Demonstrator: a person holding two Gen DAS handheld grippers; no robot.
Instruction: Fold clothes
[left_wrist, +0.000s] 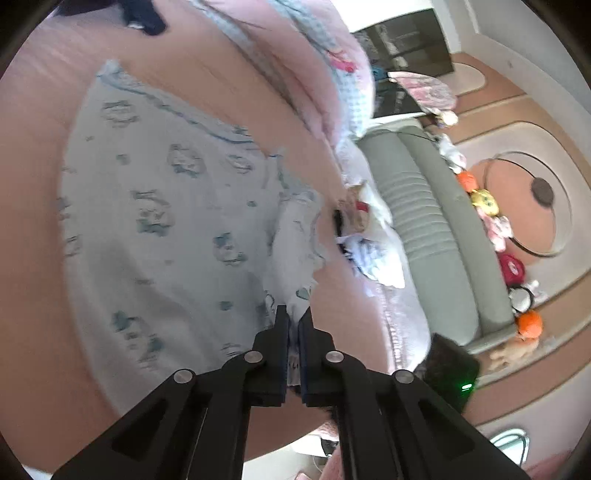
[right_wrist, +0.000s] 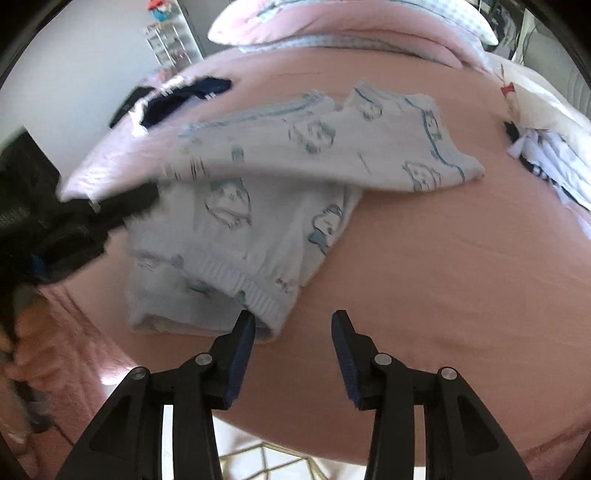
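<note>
Pink bedding (right_wrist: 424, 258) covered the whole bed, and on it lay the pale blue printed pyjama trousers (right_wrist: 236, 236), the garment being folded. The left tongs (left_wrist: 294, 319) were clamped on a bunched edge of the cloth, a strip of it pinched between the pads; in the right-hand view the same tongs (right_wrist: 122, 203) came in from the side and carried one leg up and across the rest, so the fabric hung in a blurred sweep above the part lying flat. That hold looked meant to bring one half over the other. The right tongs (right_wrist: 293, 332) stood with their jaws wide apart and nothing between them, low over the sheet just beside the ribbed waistband (right_wrist: 255, 291), the left pad touching or almost touching it; I judged they waited there to pin or take that end while the other side travelled. Around the work, a dark navy garment (right_wrist: 192, 94) sat near the far edge of the bed, well apart from the trousers, and a heap of white and patterned clothes (right_wrist: 546, 158) lay off to the other side. Pillows (right_wrist: 332, 22) were piled at the head. Nothing lay in the path of the fold. A grey-green sofa (left_wrist: 428, 229) with soft toys (left_wrist: 487, 206) stood beyond the bed.
</note>
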